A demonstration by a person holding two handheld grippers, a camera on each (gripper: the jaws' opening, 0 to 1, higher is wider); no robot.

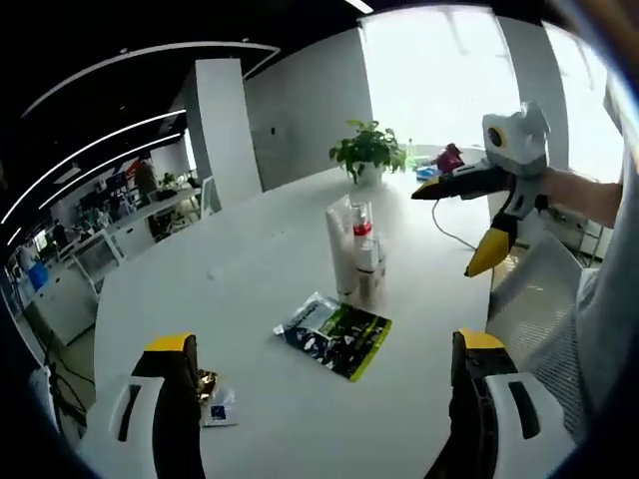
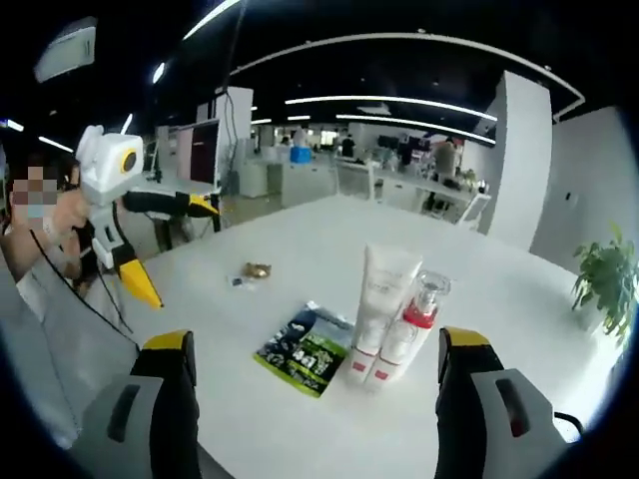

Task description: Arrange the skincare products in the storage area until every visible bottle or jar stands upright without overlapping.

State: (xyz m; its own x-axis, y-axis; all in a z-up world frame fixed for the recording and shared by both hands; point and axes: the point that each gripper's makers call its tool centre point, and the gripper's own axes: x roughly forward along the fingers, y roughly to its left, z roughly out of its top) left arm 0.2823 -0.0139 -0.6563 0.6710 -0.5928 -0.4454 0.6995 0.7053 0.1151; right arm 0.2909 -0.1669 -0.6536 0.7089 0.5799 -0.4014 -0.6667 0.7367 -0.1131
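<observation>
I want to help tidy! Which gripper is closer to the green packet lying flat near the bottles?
Probably the right gripper. In its view the green packet lies just ahead between its open jaws, beside the white tube and pump bottle. The left gripper looks a little farther back.

Left gripper view: tube (image 1: 340,249) and bottle (image 1: 365,257) upright, touching, mid-tabletop (image 1: 240,259) | sachet (image 1: 334,335) flat before them, nearer my claw | small wrapper (image 1: 213,397) beside my left jaw | potted plant (image 1: 366,152) at far edge | Right gripper view: tube (image 2: 377,304) left of bottle (image 2: 412,324), sachet (image 2: 305,348) left of both.
</observation>
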